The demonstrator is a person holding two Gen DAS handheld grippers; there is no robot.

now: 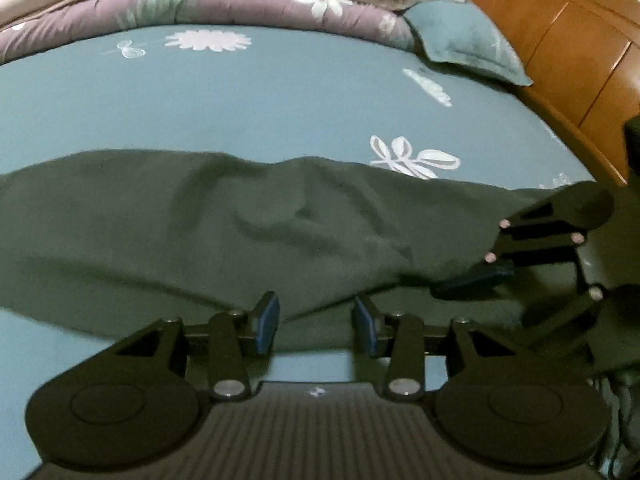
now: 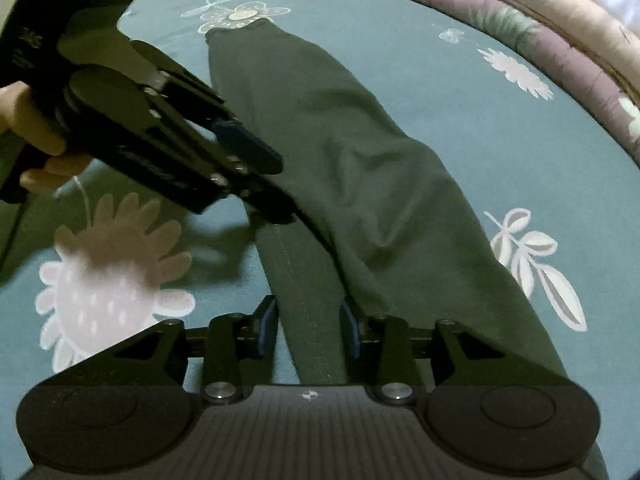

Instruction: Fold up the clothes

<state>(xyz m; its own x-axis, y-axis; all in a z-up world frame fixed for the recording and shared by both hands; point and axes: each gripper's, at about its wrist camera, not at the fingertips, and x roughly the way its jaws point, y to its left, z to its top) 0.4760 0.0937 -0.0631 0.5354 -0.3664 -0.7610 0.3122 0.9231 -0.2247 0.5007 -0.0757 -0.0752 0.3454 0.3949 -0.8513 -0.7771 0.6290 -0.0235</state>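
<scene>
A dark green cloth garment (image 1: 224, 236), long and narrow like trousers, lies stretched across a teal bedsheet printed with white flowers and leaves (image 1: 240, 96). In the left wrist view, the black left gripper (image 1: 316, 326) hangs at the garment's near edge with its blue-padded fingers (image 1: 267, 322) spread apart, released and gripping nothing; cloth shows in the gap beyond them. To the right, the black right gripper (image 1: 468, 286) reaches in over the garment's right end. A folded purple floral quilt (image 1: 208, 6) with a paler cover on top runs along the far side of the bed, a teal pillow (image 1: 464, 36) beside it, against a brown wooden headboard (image 1: 572, 40). In the right wrist view, a bare hand (image 2: 30, 128) grips the left gripper's handle at far left. The right gripper (image 2: 308, 330) stands open, its blue pads (image 2: 269, 326) flanking a stitched seam strip of the garment without clamping it.
</scene>
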